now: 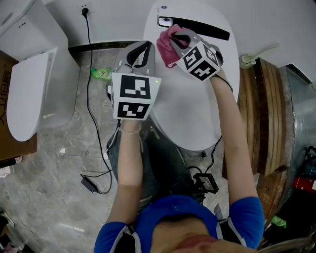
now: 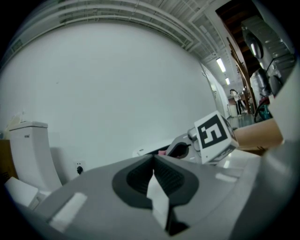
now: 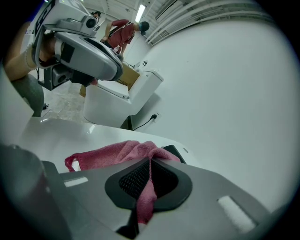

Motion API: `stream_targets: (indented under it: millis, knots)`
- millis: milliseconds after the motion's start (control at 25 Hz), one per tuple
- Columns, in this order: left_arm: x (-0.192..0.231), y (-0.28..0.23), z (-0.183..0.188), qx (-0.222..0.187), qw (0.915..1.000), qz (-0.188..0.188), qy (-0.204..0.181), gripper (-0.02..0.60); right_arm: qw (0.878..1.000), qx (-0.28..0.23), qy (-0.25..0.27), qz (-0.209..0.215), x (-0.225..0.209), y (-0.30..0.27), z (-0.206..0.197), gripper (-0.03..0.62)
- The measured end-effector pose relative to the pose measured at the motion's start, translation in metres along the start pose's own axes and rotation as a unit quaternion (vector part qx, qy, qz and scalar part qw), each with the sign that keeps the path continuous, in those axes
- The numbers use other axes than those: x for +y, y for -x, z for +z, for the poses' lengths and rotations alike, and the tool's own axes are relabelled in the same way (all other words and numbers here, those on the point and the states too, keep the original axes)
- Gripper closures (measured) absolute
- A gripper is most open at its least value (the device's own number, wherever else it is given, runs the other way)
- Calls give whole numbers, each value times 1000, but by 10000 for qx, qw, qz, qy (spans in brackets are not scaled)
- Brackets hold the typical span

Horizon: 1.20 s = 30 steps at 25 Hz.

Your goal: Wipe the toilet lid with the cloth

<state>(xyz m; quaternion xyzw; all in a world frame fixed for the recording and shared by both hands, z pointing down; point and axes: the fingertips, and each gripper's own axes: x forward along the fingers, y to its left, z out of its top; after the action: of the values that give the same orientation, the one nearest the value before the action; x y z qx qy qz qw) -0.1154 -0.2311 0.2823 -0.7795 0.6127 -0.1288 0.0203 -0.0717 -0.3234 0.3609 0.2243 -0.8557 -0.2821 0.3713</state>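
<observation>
We see the right claw [image 1: 181, 40] closed on the pink cloth [image 1: 167, 50] at the far end of the white toilet lid [image 1: 197, 113], just short of the black strip [image 1: 200, 27] at the lid's back. In the right gripper view the claw [image 3: 151, 160] pinches a fold of the cloth [image 3: 110, 154] that runs down between the two jaws. The rest lies bunched on the lid [image 3: 51, 133] in front of them.

The left claw [image 1: 140, 51] sits over the lid's left edge, near the cloth but not on it. We cannot tell whether it touches the lid. In the left gripper view this claw [image 2: 153, 158] has its jaws brought together at the tips, and we make out nothing gripped there. That view looks toward the white wall [image 2: 117, 84], with the right claw's marker cube [image 2: 214, 136] off to the right.

A second toilet [image 1: 34, 84] stands well apart at the person's left on the marble floor [image 1: 59, 173]. A black cable [image 1: 89, 59] runs from a wall socket [image 1: 85, 10] down the floor, and a green bottle [image 1: 102, 74] lies between the two toilets. Wooden boards [image 1: 266, 123] stand to the right of the lid.
</observation>
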Motion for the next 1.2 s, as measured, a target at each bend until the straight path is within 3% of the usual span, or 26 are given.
stream_targets:
  millis: [1200]
  knots:
    - [-26, 16, 13, 19, 9996, -183, -224, 578, 9986, 201, -463, -171, -10, 10, -19, 597]
